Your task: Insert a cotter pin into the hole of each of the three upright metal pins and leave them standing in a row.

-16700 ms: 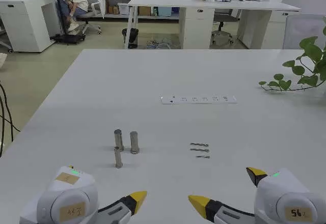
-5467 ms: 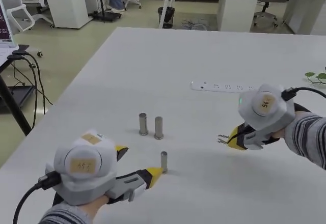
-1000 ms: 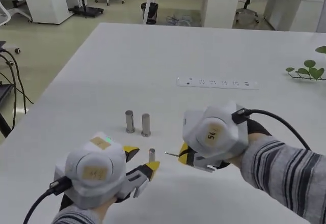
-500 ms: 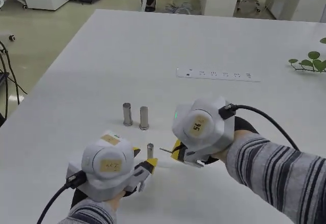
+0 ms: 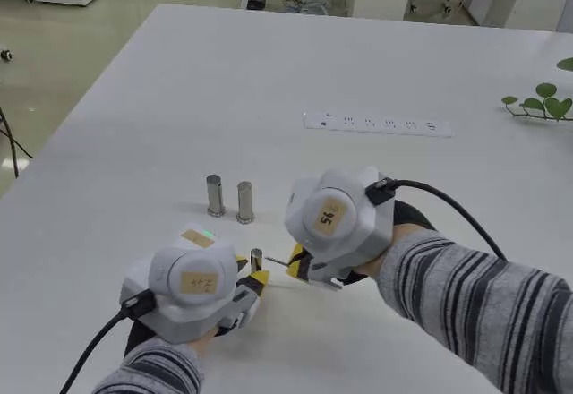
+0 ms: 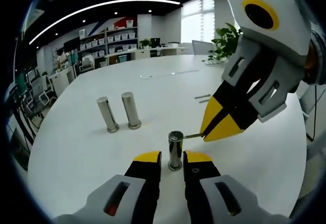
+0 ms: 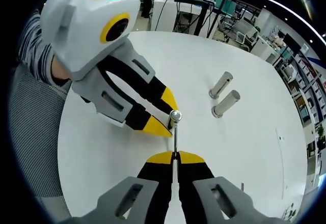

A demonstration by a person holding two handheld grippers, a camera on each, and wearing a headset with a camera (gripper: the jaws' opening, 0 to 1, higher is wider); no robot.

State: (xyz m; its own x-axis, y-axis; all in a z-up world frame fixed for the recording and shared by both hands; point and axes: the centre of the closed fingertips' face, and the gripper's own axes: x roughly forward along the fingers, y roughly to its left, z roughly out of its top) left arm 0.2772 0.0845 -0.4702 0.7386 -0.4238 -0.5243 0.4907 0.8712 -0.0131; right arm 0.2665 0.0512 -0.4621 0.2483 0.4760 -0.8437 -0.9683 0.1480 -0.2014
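Left tongs (image 6: 172, 156) are clenched on the nearest metal pin (image 6: 175, 149), low on its shaft, and hold it upright on the counter (image 5: 269, 72). Our right tongs (image 7: 174, 156) are pinched tight on a cotter pin (image 7: 175, 138) and reach in from 3 o'clock.

What has just changed is the gap. Half a second ago the cotter pin's free end hung short of the metal pin. Now it meets the shaft just under the top end, touching or all but touching. We cannot tell whether the tip has entered the hole, which is too small to make out. We judge this to be the start of the first of three insertions, so the task is barely under way. The push ahead needs the tip square to the hole and a firm left hold so the pin does not tip.

Two more metal pins (image 5: 229, 197) stand bare, side by side, at about 11 o'clock from the held one and well apart from it. Spare cotter pins (image 6: 202, 98) lie beyond our right tongs, toward 1 o'clock in the left gripper view.

Against the earliest frame, both tongs were then empty and spread at 6 o'clock. Three cotter pins lay together at 3 o'clock of the metal pins. The nearest pin stood closer to the pair than it does now.
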